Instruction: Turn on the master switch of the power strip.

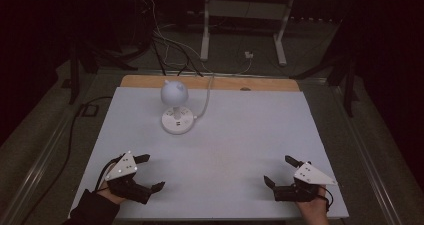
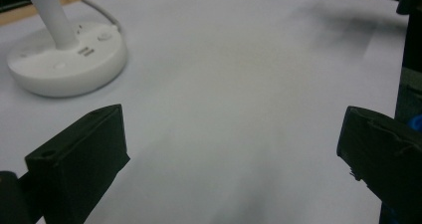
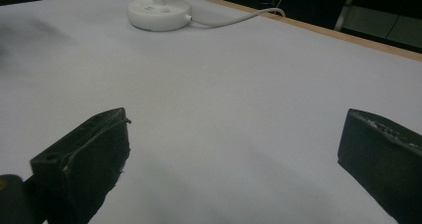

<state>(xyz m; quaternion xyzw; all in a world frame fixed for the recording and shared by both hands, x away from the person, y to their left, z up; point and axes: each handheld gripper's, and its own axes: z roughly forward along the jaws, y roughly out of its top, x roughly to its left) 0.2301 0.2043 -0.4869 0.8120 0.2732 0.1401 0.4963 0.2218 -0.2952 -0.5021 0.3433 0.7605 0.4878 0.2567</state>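
A small white desk lamp (image 1: 174, 105) with a round head and a flat round base (image 2: 64, 64) stands on the white table top (image 1: 235, 150), left of centre toward the back; its base (image 3: 158, 12) carries small buttons and ports. My left gripper (image 1: 150, 172) rests near the front left edge, open, jaws wide apart with nothing between them. My right gripper (image 1: 280, 171) sits near the front right edge, also open and holding nothing. Both point inward over bare table.
A white cable (image 3: 234, 19) runs from the lamp's base to the back edge, where a wooden strip (image 1: 210, 82) shows. Beyond the table lie a dark floor, loose cables (image 1: 165, 45) and a white metal stand (image 1: 245, 20).
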